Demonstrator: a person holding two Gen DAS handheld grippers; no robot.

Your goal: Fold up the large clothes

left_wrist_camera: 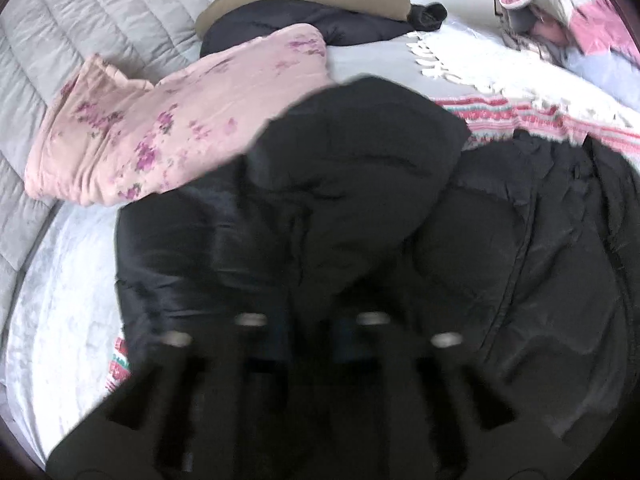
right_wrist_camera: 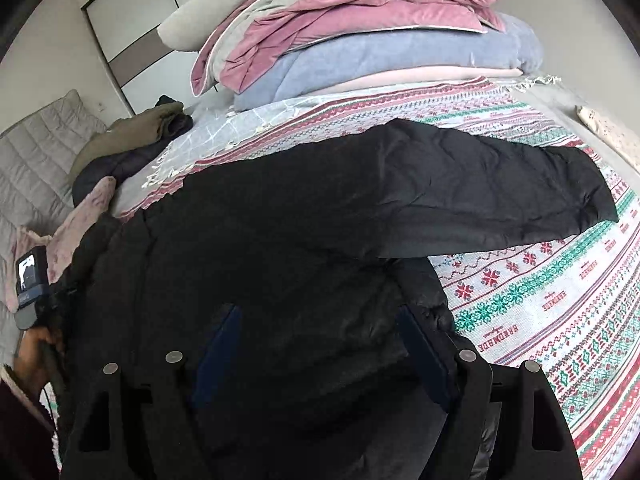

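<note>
A large black padded jacket [right_wrist_camera: 260,240] lies spread on the patterned bed cover [right_wrist_camera: 560,300], with one sleeve [right_wrist_camera: 480,184] stretched out to the right. In the left wrist view the other sleeve [left_wrist_camera: 360,152] is folded over the jacket body [left_wrist_camera: 520,260] and runs down between the fingers of my left gripper [left_wrist_camera: 312,340], which is shut on it; this view is blurred. My right gripper [right_wrist_camera: 320,344] hangs just over the jacket's body. Its jaws are wide open and its blue pads [right_wrist_camera: 424,352] are apart from the fabric. The hand [right_wrist_camera: 36,356] holding the left gripper shows at the left edge.
A pink floral garment [left_wrist_camera: 160,128] lies left of the jacket, with brown and dark clothes [left_wrist_camera: 304,12] behind it. A tall stack of folded blankets [right_wrist_camera: 360,40] stands at the far side of the bed. A grey quilted pad [left_wrist_camera: 80,20] borders the left.
</note>
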